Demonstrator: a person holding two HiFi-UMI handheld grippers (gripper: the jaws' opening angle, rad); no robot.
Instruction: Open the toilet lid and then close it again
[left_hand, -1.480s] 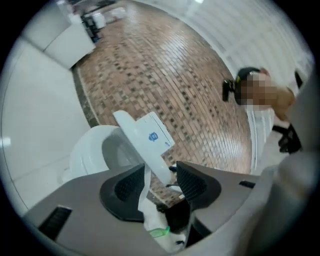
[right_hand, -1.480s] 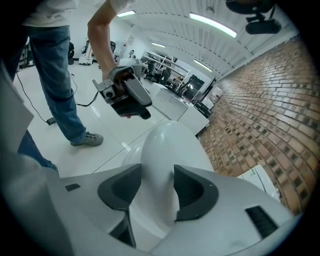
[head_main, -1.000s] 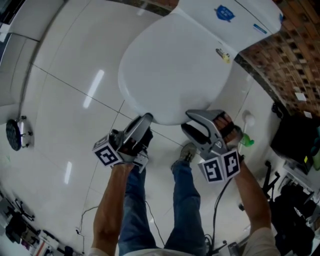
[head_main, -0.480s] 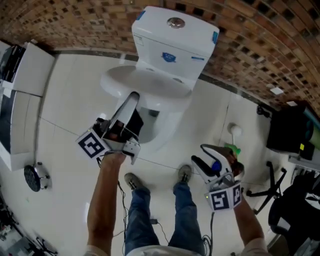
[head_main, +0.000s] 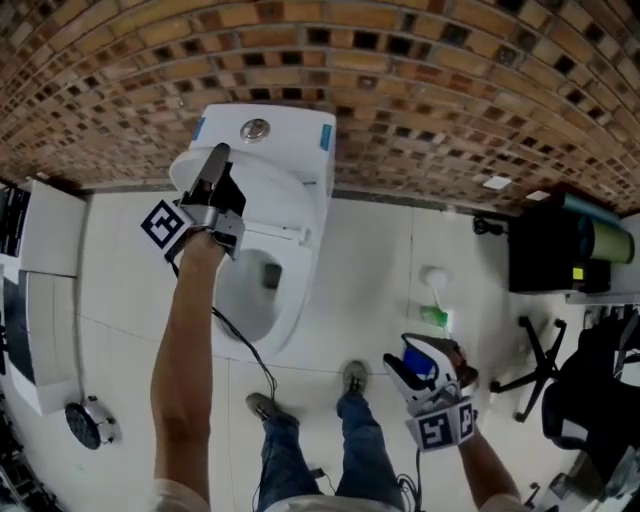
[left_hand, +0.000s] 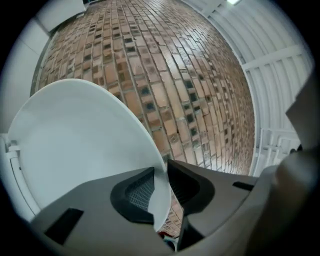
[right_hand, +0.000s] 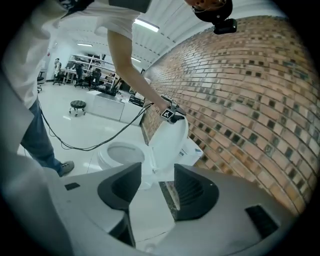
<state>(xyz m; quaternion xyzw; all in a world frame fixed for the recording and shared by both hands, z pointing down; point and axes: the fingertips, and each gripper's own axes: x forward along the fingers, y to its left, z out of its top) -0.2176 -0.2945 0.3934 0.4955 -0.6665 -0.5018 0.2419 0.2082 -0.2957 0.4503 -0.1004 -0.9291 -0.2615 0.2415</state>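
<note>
Reaching up and forward with the left gripper (head_main: 218, 152) to the toilet lid (left_hand: 80, 145), raised upright against the cistern (head_main: 265, 125) close to the brick wall (head_main: 420, 90). Straddling the lid's thin curved rim with jaws just opening a little, now narrowly apart, the rim between the pads rather than pinched hard. Leaving the bowl (head_main: 250, 290) uncovered below, forearm stretched over its left edge, a cable (head_main: 245, 350) trailing down past its front edge. Holding the right gripper (head_main: 400, 352) low and well apart, right of the bowl, jaws wide apart with nothing between them, only a far view of floor and toilet beyond. Showing bare white floor (head_main: 370, 260) between bowl and right gripper; tighter farther right, with a white and green thing (head_main: 432, 300) standing on the floor and dark equipment (head_main: 550, 250) by the wall; a white cabinet (head_main: 45, 270) well off to the left.
</note>
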